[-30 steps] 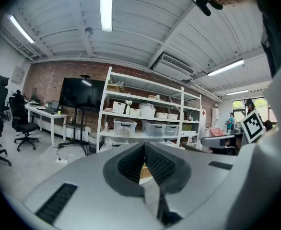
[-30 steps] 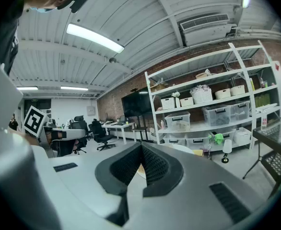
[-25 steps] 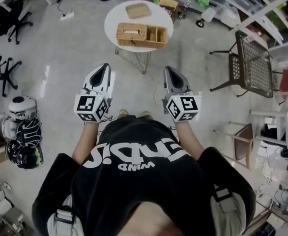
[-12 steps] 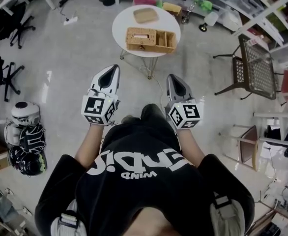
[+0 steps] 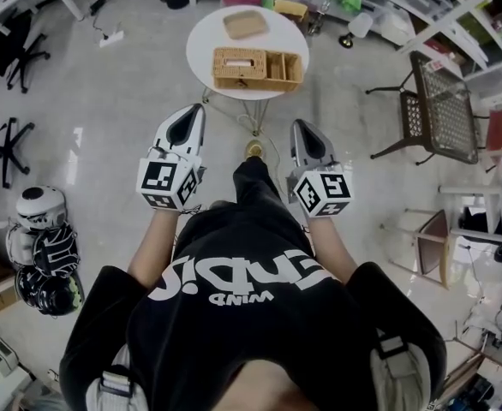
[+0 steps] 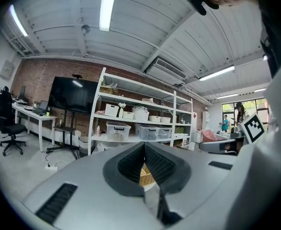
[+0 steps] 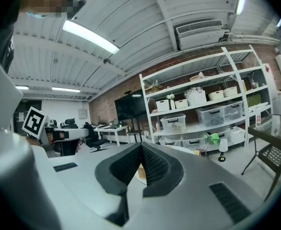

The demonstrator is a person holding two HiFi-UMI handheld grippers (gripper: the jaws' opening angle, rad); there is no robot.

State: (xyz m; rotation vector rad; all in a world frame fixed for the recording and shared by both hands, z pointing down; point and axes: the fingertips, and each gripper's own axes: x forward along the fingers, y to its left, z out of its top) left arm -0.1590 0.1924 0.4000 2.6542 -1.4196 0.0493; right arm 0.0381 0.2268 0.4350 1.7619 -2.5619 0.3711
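Observation:
Both grippers are held out in front of the person, over the floor, short of a round white table (image 5: pixel 201 37). The left gripper (image 5: pixel 190 115) has its jaws pressed together with nothing between them; its view shows the left gripper (image 6: pixel 144 145) tip meeting. The right gripper (image 5: pixel 299 128) is likewise shut and holds nothing, as the right gripper (image 7: pixel 141 147) shows in its own view. On the table stand a wicker basket (image 5: pixel 257 68) with compartments and a flat tan tray (image 5: pixel 245 24). A slice of the wicker basket (image 6: pixel 147 176) shows below the left jaws.
A black mesh chair (image 5: pixel 440 110) stands right of the table. White shelves (image 6: pixel 141 123) with storage bins line the brick wall behind it. Office chairs (image 5: pixel 15 41) and helmets (image 5: pixel 42 248) are at the left. A small lamp (image 5: pixel 359 26) sits by the shelves.
The person has stepped forward, one leg now swung out between the grippers. The shelves look slightly nearer in both gripper views. Both grippers stay shut.

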